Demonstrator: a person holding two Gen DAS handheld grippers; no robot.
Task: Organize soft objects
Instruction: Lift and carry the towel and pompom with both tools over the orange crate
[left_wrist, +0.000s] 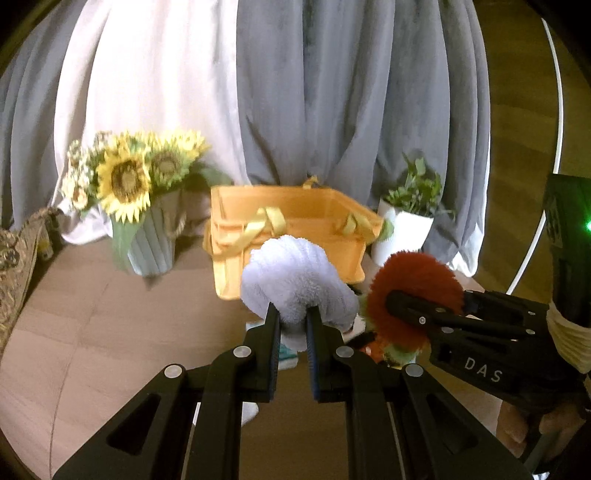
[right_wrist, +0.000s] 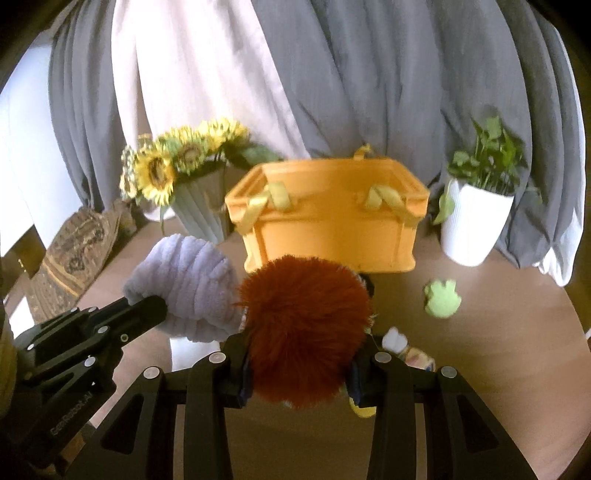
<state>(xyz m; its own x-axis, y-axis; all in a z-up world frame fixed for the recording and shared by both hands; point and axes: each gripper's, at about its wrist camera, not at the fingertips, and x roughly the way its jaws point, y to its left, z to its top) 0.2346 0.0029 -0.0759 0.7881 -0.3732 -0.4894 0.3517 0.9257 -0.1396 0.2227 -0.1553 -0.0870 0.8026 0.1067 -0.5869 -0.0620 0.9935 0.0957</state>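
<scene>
The left gripper (left_wrist: 292, 314) is clamped on a pale lavender ribbed plush object (left_wrist: 291, 277), held above the tan surface (left_wrist: 110, 314) in front of the orange plastic basket with yellow fabric handles (left_wrist: 295, 221). The right gripper (right_wrist: 299, 373) is closed around a rust-red fluffy plush object (right_wrist: 303, 328), held just beside the lavender one and likewise in front of the basket. A small green plush piece (right_wrist: 442, 297) lies on the surface to the right, near a white ribbed pot with a green plant (right_wrist: 472, 225). A vase of yellow sunflowers (right_wrist: 184, 166) stands left of the basket. Grey and white curtains (right_wrist: 332, 74) hang behind. More small items lie below the red plush; they are too obscured to identify.
</scene>
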